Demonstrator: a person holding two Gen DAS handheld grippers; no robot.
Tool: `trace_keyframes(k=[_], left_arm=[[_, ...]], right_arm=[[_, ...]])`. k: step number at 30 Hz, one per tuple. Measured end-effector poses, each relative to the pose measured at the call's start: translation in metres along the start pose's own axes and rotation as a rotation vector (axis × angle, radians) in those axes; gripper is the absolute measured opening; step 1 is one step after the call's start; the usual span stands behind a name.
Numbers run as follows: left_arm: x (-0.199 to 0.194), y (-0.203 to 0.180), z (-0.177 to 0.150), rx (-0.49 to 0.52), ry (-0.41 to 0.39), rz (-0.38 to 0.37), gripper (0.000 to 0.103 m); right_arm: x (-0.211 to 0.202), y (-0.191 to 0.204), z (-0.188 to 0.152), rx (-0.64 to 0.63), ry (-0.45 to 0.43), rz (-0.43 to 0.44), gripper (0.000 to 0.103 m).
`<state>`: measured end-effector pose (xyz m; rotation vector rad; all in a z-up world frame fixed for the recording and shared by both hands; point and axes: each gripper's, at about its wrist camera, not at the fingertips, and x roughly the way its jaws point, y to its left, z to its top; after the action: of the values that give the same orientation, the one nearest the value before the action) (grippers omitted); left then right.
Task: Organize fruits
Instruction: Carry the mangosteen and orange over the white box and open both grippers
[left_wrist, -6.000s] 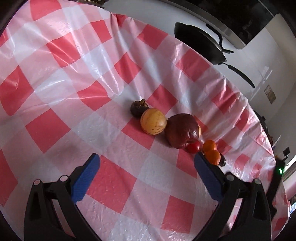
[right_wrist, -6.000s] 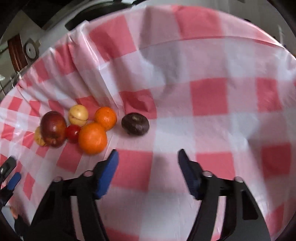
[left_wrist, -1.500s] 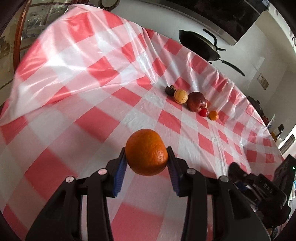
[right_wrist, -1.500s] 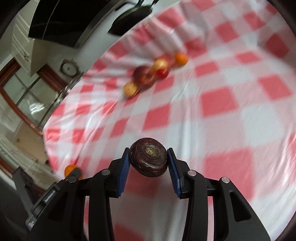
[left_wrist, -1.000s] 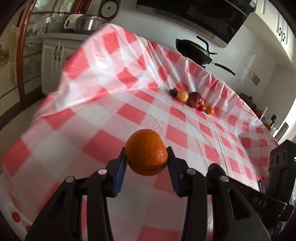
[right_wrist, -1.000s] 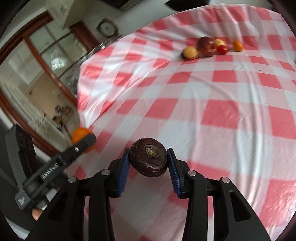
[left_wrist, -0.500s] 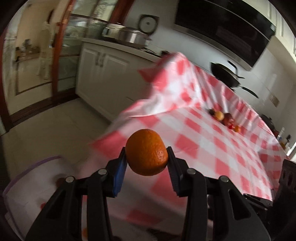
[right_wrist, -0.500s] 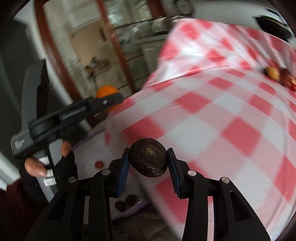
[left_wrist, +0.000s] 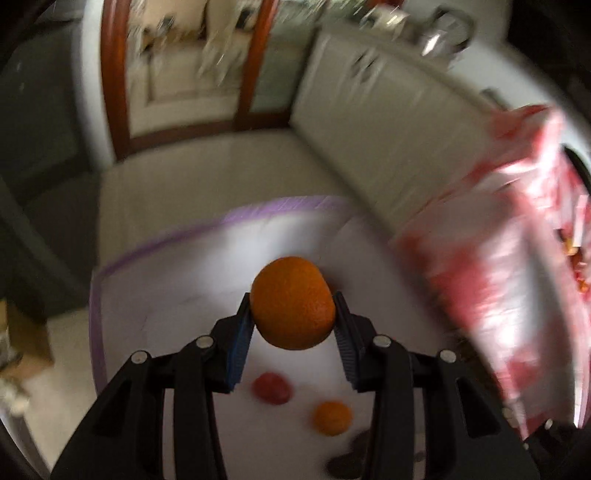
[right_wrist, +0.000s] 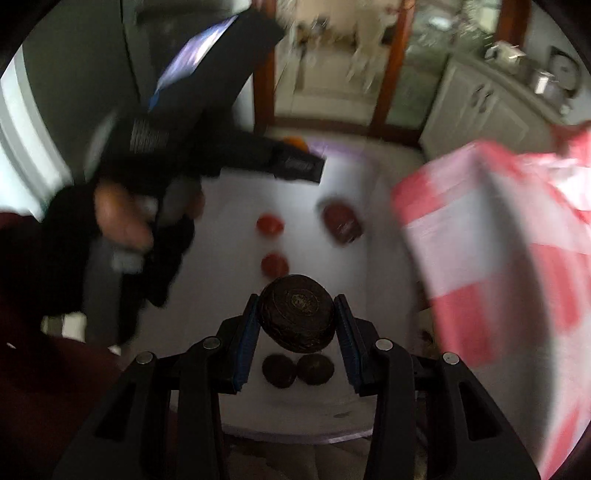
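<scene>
My left gripper (left_wrist: 293, 325) is shut on an orange (left_wrist: 292, 303) and holds it above a white mat with a purple edge (left_wrist: 155, 295) on the floor. A red fruit (left_wrist: 271, 387), a small orange fruit (left_wrist: 331, 418) and dark fruits (left_wrist: 347, 461) lie on the mat. My right gripper (right_wrist: 297, 321) is shut on a dark purple round fruit (right_wrist: 296, 318) above the same mat (right_wrist: 229, 236). Below it lie two dark fruits (right_wrist: 297, 370), two red fruits (right_wrist: 272, 243) and a dark red fruit (right_wrist: 341, 221). The left gripper (right_wrist: 288, 157) shows in the right wrist view too.
The red-checked tablecloth hangs at the right (left_wrist: 517, 280) and also shows in the right wrist view (right_wrist: 498, 240). White cabinets (left_wrist: 388, 122) and a wooden door frame (left_wrist: 258, 62) stand behind. The person's gloved hand (right_wrist: 122, 214) holds the left gripper. The view is blurred.
Both grippers have swung away from the table and down over the white floor mat, each still holding its fruit. The table fruits have left the middle of view.
</scene>
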<state>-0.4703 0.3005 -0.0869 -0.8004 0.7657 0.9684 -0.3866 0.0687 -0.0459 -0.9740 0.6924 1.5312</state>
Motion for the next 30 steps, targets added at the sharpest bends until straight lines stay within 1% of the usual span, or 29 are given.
trace_keyframes(k=[2, 3, 5, 6, 8, 9, 10, 12, 14, 17, 18, 19, 20, 21, 22, 24, 26, 28, 30], left_arm=[[0.017, 0.008, -0.003, -0.009, 0.061, 0.048, 0.042], [0.027, 0.012, -0.005, -0.009, 0.093, 0.085, 0.042], [0.038, 0.017, -0.009, -0.013, 0.126, 0.115, 0.042], [0.043, 0.019, -0.010, -0.006, 0.142, 0.145, 0.042], [0.044, 0.018, -0.009, 0.006, 0.136, 0.173, 0.042], [0.044, 0.017, -0.008, 0.012, 0.134, 0.188, 0.042], [0.046, 0.017, -0.010, 0.016, 0.142, 0.199, 0.042], [0.051, 0.017, -0.011, 0.024, 0.168, 0.215, 0.043], [0.058, 0.015, -0.013, 0.047, 0.195, 0.237, 0.044], [0.059, 0.014, -0.016, 0.075, 0.198, 0.247, 0.045], [0.059, 0.013, -0.016, 0.078, 0.197, 0.246, 0.047], [0.059, 0.013, -0.016, 0.079, 0.196, 0.246, 0.054], [0.058, 0.014, -0.015, 0.078, 0.194, 0.250, 0.059], [0.058, 0.013, -0.015, 0.075, 0.190, 0.252, 0.071], [0.057, 0.014, -0.013, 0.069, 0.181, 0.256, 0.079], [0.054, 0.012, -0.011, 0.054, 0.162, 0.256, 0.083], [0.053, 0.010, -0.009, 0.042, 0.159, 0.247, 0.088], [0.049, 0.010, -0.006, 0.023, 0.141, 0.236, 0.089], [0.038, 0.010, -0.003, 0.000, 0.089, 0.246, 0.089]], right_arm=[[0.027, 0.003, 0.000, -0.030, 0.074, -0.013, 0.041], [0.041, 0.003, -0.001, -0.045, 0.114, -0.021, 0.041], [0.059, -0.001, -0.005, -0.038, 0.168, -0.018, 0.041], [0.064, -0.006, -0.007, -0.030, 0.186, -0.017, 0.041], [0.081, -0.013, -0.010, -0.007, 0.236, -0.015, 0.041], [0.087, -0.011, -0.014, -0.001, 0.259, -0.021, 0.041], [0.096, -0.012, -0.017, 0.000, 0.293, -0.033, 0.041], [0.106, -0.017, -0.020, -0.004, 0.329, -0.032, 0.040], [0.101, -0.017, -0.020, -0.009, 0.299, -0.021, 0.041], [0.100, -0.016, -0.023, -0.010, 0.305, -0.020, 0.042], [0.097, -0.016, -0.024, -0.011, 0.298, -0.022, 0.049], [0.096, -0.016, -0.024, -0.010, 0.294, -0.026, 0.053], [0.093, -0.016, -0.025, -0.009, 0.284, -0.026, 0.062], [0.090, -0.017, -0.024, -0.009, 0.275, -0.028, 0.070], [0.087, -0.016, -0.025, -0.011, 0.264, -0.030, 0.071], [0.081, -0.014, -0.026, -0.021, 0.247, -0.039, 0.075], [0.072, -0.011, -0.027, -0.034, 0.222, -0.061, 0.076], [0.055, -0.008, -0.027, -0.053, 0.165, -0.081, 0.077], [0.036, 0.000, -0.023, -0.079, 0.094, -0.086, 0.080]])
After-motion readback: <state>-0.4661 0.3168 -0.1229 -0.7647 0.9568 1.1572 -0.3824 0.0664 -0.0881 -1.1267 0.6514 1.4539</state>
